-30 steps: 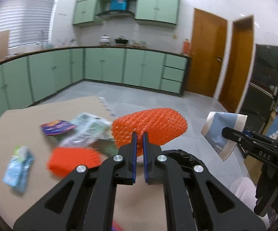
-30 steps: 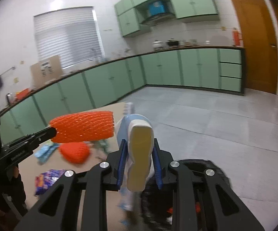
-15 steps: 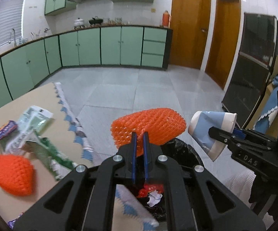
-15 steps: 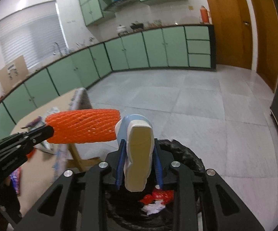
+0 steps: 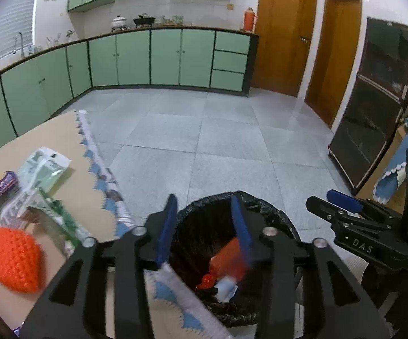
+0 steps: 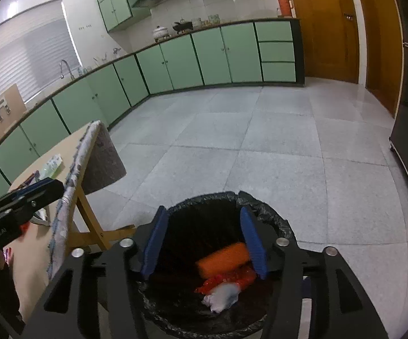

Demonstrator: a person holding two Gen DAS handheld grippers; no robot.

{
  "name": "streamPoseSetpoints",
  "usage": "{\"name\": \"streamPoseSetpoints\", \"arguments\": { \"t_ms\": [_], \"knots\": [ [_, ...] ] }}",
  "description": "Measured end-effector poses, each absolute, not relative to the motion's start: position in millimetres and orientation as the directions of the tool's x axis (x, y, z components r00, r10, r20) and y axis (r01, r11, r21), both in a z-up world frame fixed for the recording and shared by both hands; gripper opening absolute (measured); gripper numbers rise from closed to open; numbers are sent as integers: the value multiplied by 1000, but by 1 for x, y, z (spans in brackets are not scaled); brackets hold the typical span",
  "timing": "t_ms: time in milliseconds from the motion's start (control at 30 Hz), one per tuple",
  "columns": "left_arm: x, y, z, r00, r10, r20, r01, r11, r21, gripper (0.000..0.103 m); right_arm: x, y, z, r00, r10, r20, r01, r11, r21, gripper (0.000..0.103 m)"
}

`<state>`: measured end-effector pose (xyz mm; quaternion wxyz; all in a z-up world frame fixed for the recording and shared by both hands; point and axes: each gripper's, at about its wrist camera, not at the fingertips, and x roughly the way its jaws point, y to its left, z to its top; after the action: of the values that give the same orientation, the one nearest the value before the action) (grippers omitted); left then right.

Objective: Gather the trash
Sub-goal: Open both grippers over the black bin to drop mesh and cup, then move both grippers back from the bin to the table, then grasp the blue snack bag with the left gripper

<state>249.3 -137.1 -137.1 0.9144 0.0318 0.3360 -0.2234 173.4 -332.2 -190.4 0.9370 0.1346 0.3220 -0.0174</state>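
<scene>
Both claws opening, empty, above bin [image 6: 274, 223] rim; table edge [image 5: 102, 175] left.

The orange net [image 5: 228, 257] in the bin [image 5: 271, 212] is blurred (mid-fall, perhaps).

Both tools are matte black plastic frames with silver screws and blue pads on the fingers [image 5: 166, 231]. The right gripper [image 5: 342, 202] carries white "DAS" lettering and a green light; the left gripper [image 6: 38, 188] reads "GenRobot.AI".

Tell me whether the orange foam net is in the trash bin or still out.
In. The orange foam net lies inside the black-lined trash bin on other trash. A second orange net remains on the table.
</scene>
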Motion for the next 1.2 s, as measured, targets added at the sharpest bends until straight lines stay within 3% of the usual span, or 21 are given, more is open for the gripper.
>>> {"name": "streamPoseSetpoints", "arguments": {
  "t_ms": [100,200,667,1200],
  "knots": [
    [240,-120,-127,698,-382,-606,409,907,-101,50,167,-318,-175,821,62,-567,89,968,235,77],
    [227,-93,-116,725,-367,-582,373,920,-115,54,160,-294,-159,845,89,-527,34,975,219,82],
    [152,64,-115,789,-151,-596,144,988,-60,63,131,-164,-142,841,285,-460,-222,957,188,83],
    [114,116,-161,735,-127,-666,68,991,-115,74,105,-102,-137,821,324,-470,-326,942,79,83]
  ]
}}
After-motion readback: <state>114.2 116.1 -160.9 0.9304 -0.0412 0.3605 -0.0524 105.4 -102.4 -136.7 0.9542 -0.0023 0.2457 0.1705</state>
